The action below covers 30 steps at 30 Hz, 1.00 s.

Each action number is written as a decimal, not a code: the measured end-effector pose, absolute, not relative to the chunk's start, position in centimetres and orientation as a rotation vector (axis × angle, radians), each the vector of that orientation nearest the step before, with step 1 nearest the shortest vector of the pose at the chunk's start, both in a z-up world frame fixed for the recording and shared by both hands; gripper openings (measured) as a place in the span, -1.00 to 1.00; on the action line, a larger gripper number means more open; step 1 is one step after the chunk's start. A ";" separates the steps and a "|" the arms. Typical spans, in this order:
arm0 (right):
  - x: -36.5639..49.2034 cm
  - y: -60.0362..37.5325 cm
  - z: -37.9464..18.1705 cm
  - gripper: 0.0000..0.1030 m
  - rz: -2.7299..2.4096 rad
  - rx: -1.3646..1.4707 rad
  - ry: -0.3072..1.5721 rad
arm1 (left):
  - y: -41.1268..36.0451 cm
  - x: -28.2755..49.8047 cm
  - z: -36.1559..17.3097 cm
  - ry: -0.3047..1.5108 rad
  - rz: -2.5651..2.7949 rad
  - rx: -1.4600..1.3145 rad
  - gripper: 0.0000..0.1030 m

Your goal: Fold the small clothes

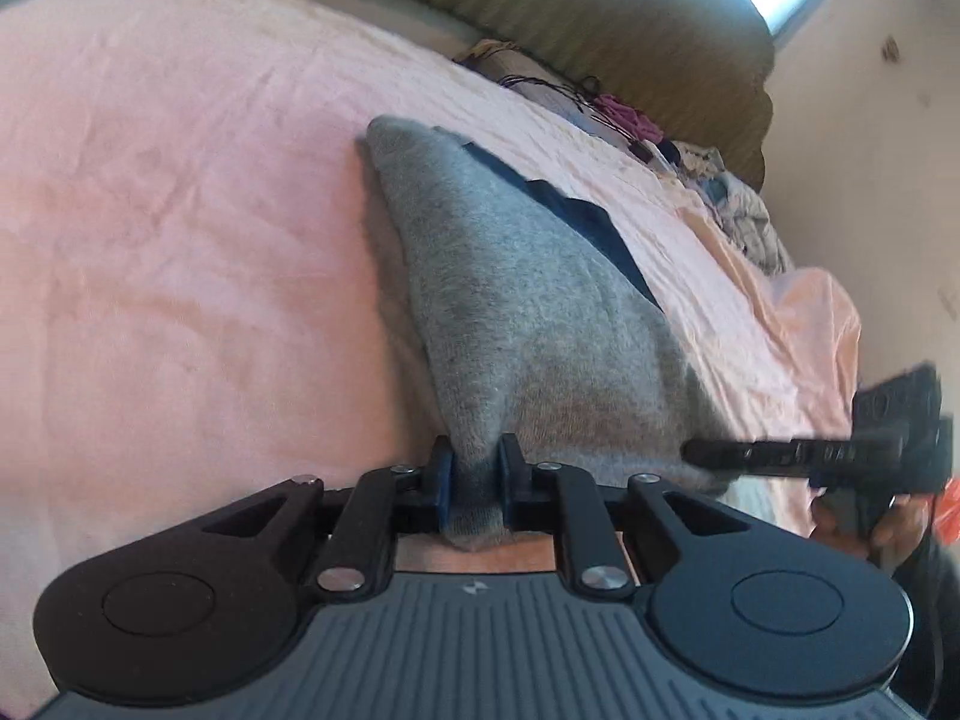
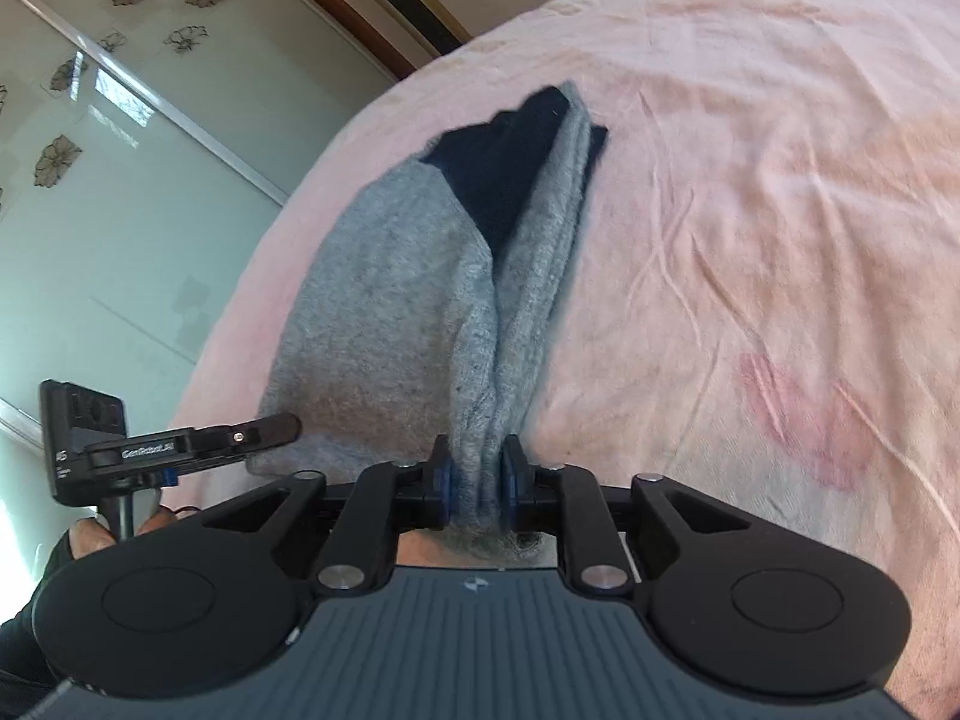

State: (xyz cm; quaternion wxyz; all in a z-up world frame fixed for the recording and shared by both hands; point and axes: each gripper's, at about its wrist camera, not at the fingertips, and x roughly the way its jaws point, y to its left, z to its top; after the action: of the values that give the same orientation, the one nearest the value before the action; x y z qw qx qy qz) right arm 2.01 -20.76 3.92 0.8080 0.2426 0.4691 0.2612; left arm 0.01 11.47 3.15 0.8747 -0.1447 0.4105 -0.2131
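Grey garment (image 1: 528,324) is what both grippers have hold of right now, stretched out over a pink bedsheet (image 1: 180,210). It's a soft knit thing with a dark navy part (image 1: 576,210) showing along its far edge (can't tell if that's a lining or a trim).

In the left wrist view it runs from the bottom middle of the frame up to a rounded point near the centre. The left gripper (image 1: 474,474) is clamped on its near edge, a bunch of grey fabric squeezed between the blue pads. The right gripper (image 1: 798,456) pokes in from the right edge of that frame, its tip at the garment's lower right corner, with part of a hand (image 1: 894,534) under it.

The right wrist view shows much the same from the other side: the right gripper (image 2: 477,474) is pinched on a thick gathered fold, and the cloth fans out toward the upper middle, where the navy part (image 2: 510,168) opens up. The left gripper (image 2: 180,450) comes in from the lower left, its tip against the garment's lower left edge, and some fingers (image 2: 90,534) show below it.

Upper right in the left view there's a pile of mixed clothes (image 1: 708,180) against an olive headboard (image 1: 600,18). Upper left in the right view is a glossy wardrobe door (image 2: 90,150) with flower decals.
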 end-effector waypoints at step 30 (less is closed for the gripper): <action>1.1 -21.3 5.5 -0.36 0.579 0.518 0.971 | 8.1 -4.8 4.0 0.695 -0.373 0.095 -0.82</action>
State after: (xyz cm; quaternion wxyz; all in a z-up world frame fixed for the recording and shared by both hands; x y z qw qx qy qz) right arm 1.14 -21.32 5.51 0.8128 0.2428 0.4549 0.2710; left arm -4.76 8.13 3.97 0.9222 0.0464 0.3383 -0.1816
